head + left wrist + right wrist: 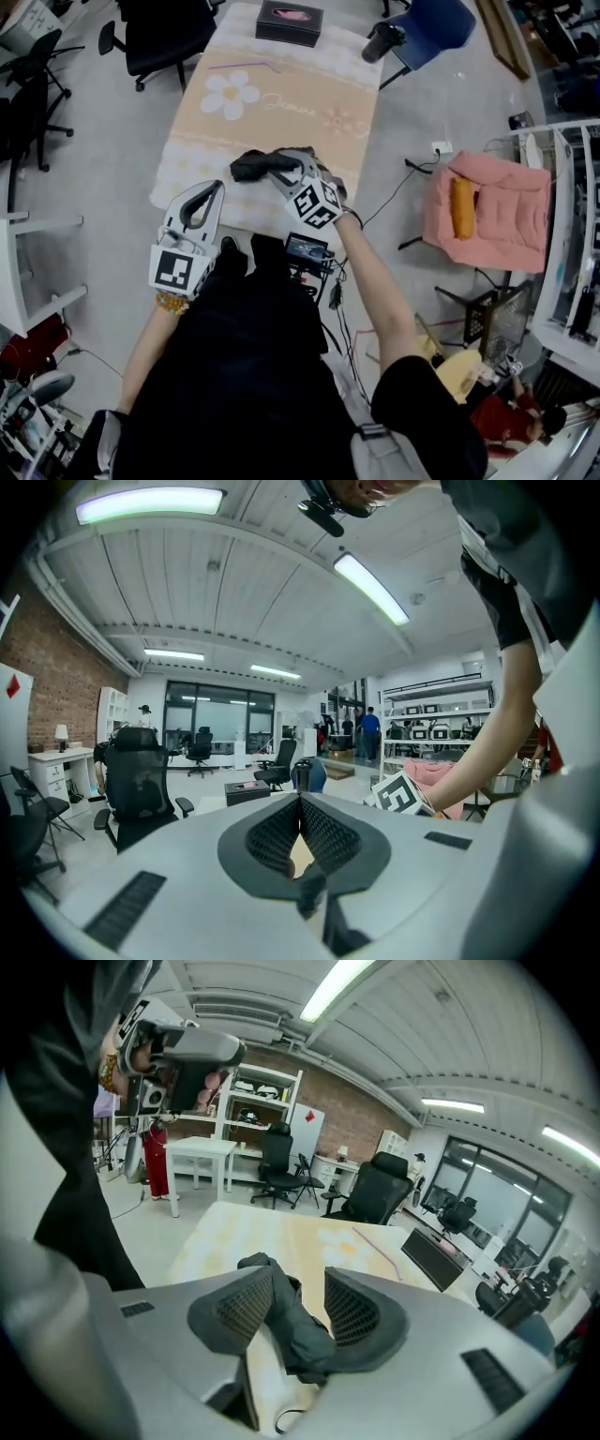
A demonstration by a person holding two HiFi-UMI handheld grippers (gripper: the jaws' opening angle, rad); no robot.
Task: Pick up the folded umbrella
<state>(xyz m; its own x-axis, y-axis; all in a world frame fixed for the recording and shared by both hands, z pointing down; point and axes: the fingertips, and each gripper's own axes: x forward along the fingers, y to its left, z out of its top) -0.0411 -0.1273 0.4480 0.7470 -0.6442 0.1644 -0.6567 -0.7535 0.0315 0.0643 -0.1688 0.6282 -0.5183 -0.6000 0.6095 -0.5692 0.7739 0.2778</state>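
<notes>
Checking progress: your reach looks done, the pickup isn't. The folded umbrella (251, 166) lies flat on the near end of the table (281, 103), on the flowered cloth. Not lifted. [eng]

Claw status? [op]

Your right claw (298, 1279) is down over the umbrella with its jaws roughly half apart, one pad on each side of the dark fabric. In the right gripper view the umbrella leans against the pad on that view's left (242, 1305). Cloth shows through between the umbrella and the other pad (354, 1312). So you're straddling it, no clamp. [eng]

And the left? [op]

Your left claw (300, 803) has its jaws together at the tips with nothing between them. It hangs by the table's near corner, beside the umbrella and not touching it. I'd call it idle. [eng]

What's left? [op]

Close, then lift. You seem to be over the end of the umbrella nearest you. I can't tell from here whether that's the handle end. The fabric looks soft and bunched, so my guess is you want the bite on the solid core and not on a loose fold, or it slides out on the lift. The black box (290, 22) sits at the far end, well apart from your claw. [eng]
</notes>
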